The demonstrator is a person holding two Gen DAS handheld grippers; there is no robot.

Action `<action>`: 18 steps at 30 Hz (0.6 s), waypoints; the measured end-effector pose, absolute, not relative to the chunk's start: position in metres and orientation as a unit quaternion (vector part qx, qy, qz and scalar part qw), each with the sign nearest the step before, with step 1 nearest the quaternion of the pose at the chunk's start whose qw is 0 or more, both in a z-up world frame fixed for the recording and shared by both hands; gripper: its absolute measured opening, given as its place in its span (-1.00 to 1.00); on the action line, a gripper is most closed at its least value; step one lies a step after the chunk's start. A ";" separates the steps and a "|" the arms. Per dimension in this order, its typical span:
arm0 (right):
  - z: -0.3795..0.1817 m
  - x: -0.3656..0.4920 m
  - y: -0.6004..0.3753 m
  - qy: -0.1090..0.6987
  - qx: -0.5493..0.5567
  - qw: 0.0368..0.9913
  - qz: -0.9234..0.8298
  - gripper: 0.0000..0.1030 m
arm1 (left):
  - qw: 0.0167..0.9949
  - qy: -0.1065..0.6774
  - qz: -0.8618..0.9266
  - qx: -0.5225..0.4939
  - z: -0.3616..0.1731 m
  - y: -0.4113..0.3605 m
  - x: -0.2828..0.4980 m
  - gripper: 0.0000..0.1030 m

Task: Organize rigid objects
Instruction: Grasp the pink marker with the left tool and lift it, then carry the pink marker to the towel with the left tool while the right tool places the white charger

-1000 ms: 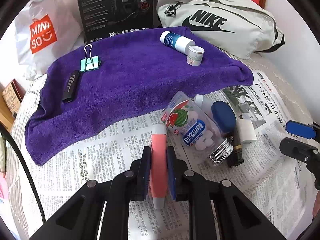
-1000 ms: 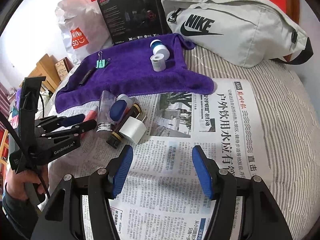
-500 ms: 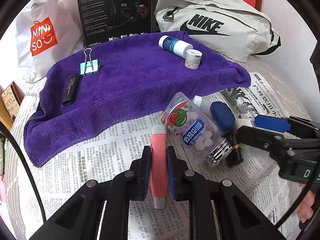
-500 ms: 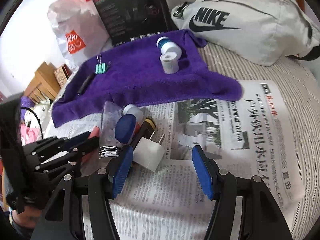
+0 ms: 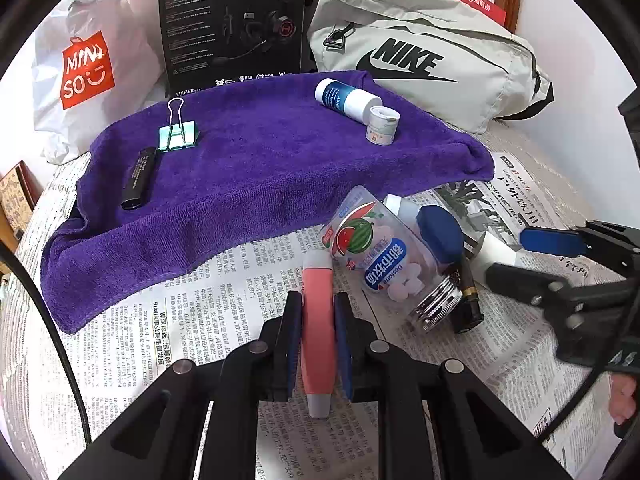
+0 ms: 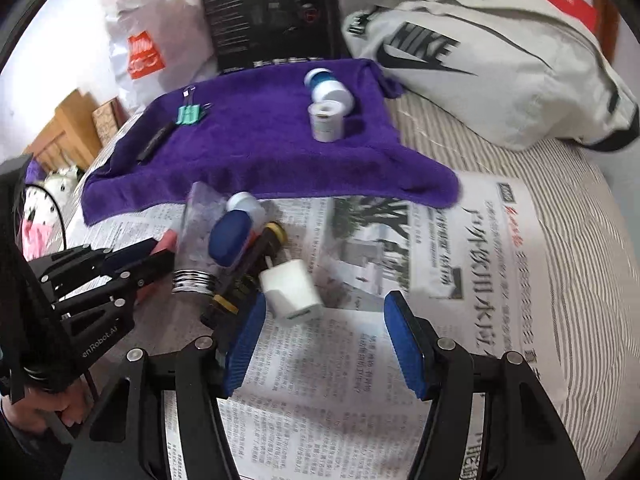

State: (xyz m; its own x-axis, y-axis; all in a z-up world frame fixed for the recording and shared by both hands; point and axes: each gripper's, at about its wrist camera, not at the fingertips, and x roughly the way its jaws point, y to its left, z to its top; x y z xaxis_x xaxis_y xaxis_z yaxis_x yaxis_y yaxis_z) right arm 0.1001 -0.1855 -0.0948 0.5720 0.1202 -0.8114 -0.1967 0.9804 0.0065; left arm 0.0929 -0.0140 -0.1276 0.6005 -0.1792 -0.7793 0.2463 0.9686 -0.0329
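Lower centre, our left gripper clamps the pink tube, lower centre of its own view, our right gripper gapes half-wide, charger just beyond its left pad

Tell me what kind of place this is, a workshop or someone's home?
Most likely a home, perhaps a bedroom: the newspaper and purple towel lie on striped bedding, with a Nike bag and Miniso shopping bag behind.

White wall behind; wooden furniture at left.
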 end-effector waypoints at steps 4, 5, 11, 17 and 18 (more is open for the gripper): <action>-0.101 0.104 -0.173 0.450 -0.078 0.884 0.097 0.18 | 0.894 0.430 -0.117 0.041 -0.128 -0.014 0.093 -0.68; -0.104 0.105 -0.171 0.451 -0.081 0.883 0.100 0.06 | 0.894 0.430 -0.117 0.040 -0.128 -0.014 0.092 -0.68; -0.111 0.105 -0.170 0.434 -0.091 0.889 0.117 -0.45 | 0.895 0.429 -0.117 0.046 -0.128 -0.014 0.092 -0.69; -0.114 0.104 -0.171 0.421 -0.098 0.892 0.129 -0.44 | 0.894 0.431 -0.112 0.047 -0.128 -0.016 0.092 -0.69; -0.114 0.104 -0.172 0.422 -0.095 0.892 0.130 -0.44 | 0.894 0.432 -0.111 0.047 -0.128 -0.018 0.093 -0.69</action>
